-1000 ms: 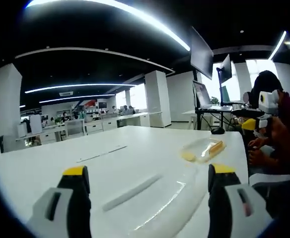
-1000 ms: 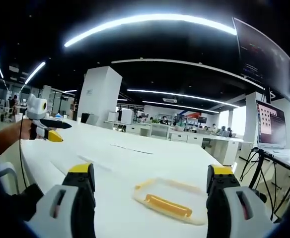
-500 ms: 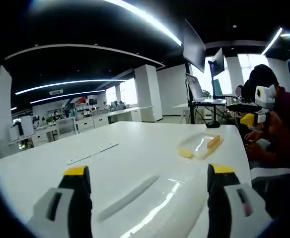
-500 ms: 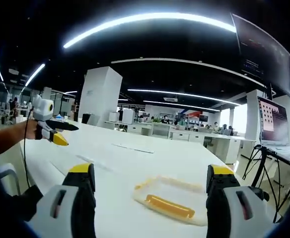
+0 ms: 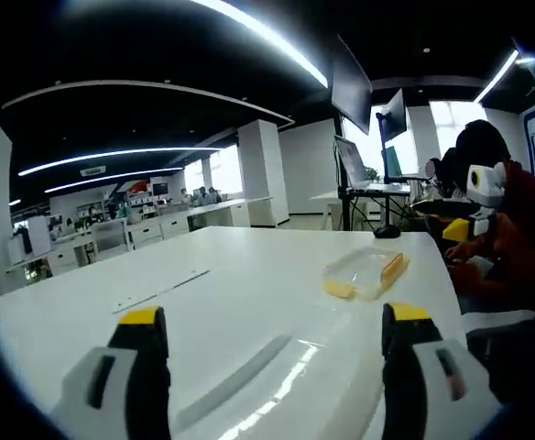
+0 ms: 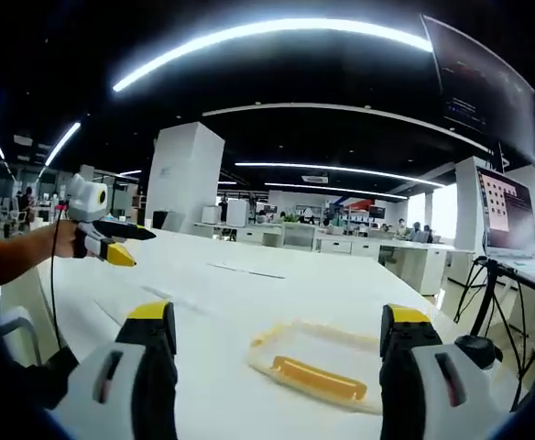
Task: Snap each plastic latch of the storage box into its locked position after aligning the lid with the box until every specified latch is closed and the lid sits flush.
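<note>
A shallow clear plastic storage box (image 5: pixel 366 272) with yellow latches lies on the white table (image 5: pixel 249 275), ahead and to the right of my left gripper (image 5: pixel 274 316). That gripper is open and holds nothing. In the right gripper view the same box (image 6: pixel 315 368) lies just beyond my open right gripper (image 6: pixel 278 316), a yellow latch (image 6: pixel 318 379) on its near edge. A glossy clear sheet with a grey strip (image 5: pixel 235 380), possibly the lid, lies under the left jaws. A hand holds the left gripper (image 6: pixel 103 231) above the table, and the right gripper (image 5: pixel 474 206) hovers at the table's edge.
A person's arm and body (image 5: pixel 510 238) are at the table's right end. A black mouse (image 5: pixel 387 232) sits at the far edge, with a laptop on a stand (image 5: pixel 354 170) and monitors behind. A thin grey strip (image 5: pixel 162 291) lies on the table to the left.
Both views have drifted a little with the hands. In the right gripper view the left gripper has moved slightly right and toward the table's middle. The box has not moved.
</note>
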Motion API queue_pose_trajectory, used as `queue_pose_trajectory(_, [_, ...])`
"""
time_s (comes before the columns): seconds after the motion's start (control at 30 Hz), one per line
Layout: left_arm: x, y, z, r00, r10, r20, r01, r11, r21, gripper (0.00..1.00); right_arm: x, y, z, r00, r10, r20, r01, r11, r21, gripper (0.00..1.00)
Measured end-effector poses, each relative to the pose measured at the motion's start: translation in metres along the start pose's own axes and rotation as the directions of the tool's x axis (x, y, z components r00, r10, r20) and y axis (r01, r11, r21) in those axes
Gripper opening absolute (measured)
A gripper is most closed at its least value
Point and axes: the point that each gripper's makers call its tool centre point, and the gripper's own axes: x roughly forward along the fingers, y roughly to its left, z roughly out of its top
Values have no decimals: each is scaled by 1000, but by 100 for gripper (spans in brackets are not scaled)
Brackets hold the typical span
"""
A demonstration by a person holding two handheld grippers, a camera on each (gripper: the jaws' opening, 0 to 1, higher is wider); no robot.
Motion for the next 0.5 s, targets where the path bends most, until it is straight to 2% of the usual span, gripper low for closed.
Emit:
queue_pose_trajectory(0.23, [14,-2,-4,998,-32,-59,33,999,10,97,2,1,-6,1000,8,-8,-8,1000,7,93])
queue_pose_trajectory(0.5, [26,-8,-3,993,-80,-83,83,996,34,97,5,2,-7,1000,14,-8,-13,1000,16,93])
